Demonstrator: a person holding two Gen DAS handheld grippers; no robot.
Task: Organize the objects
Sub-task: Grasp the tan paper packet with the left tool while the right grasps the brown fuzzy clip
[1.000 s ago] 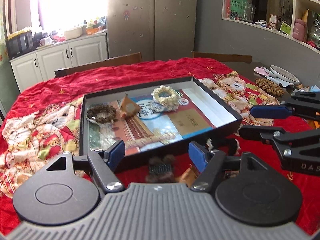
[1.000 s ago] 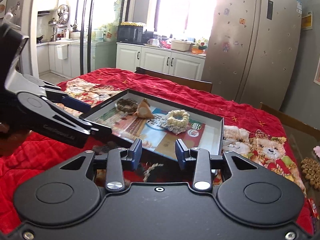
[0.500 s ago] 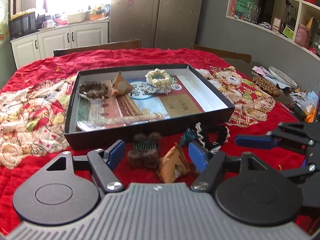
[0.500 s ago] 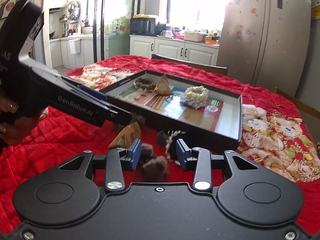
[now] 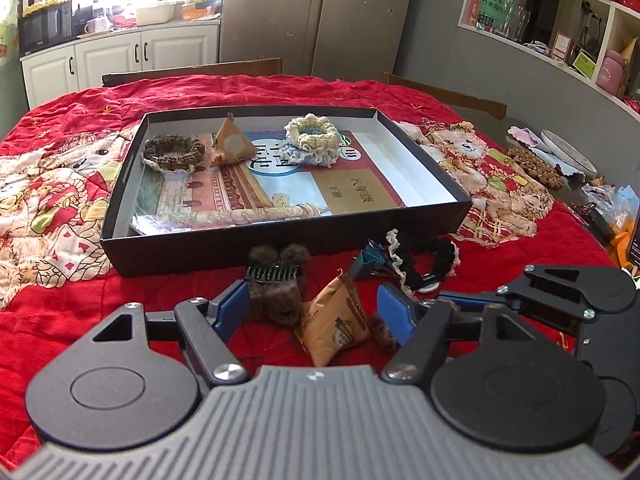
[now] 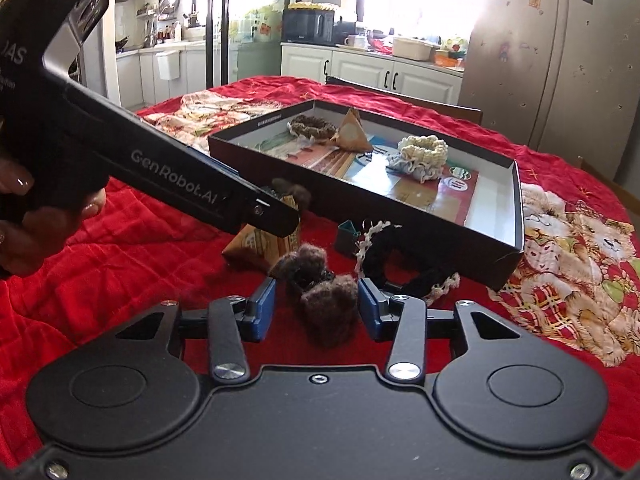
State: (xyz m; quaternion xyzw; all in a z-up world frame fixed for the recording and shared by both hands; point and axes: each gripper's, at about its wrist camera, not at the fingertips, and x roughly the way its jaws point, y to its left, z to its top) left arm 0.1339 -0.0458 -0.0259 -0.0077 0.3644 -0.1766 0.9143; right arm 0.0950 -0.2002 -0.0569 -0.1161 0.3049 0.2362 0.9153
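- My left claw (image 5: 312,312) hangs low over the red quilt (image 5: 120,304), its blue pads spread wide and pinching nothing; a tan pyramid pouch (image 5: 338,324) and a brown furry hair clip (image 5: 276,284) lie between them, untouched as far as I can see.
- My right claw (image 6: 316,308) has its jaws opening around a second brown furry clip (image 6: 320,300); the pads stand just clear of the fur.
- A black crochet scrunchie (image 6: 396,260) with a cream edge and a teal binder clip (image 6: 348,236) lie just in front of the black box (image 5: 280,246).
- Inside the box, on a printed sheet, sit a brown scrunchie (image 5: 172,152), another tan pouch (image 5: 234,144) and a cream scrunchie (image 5: 312,132).
- The left claw's fingertips are hidden in the right view, so I cannot tell whether they touch the quilt.
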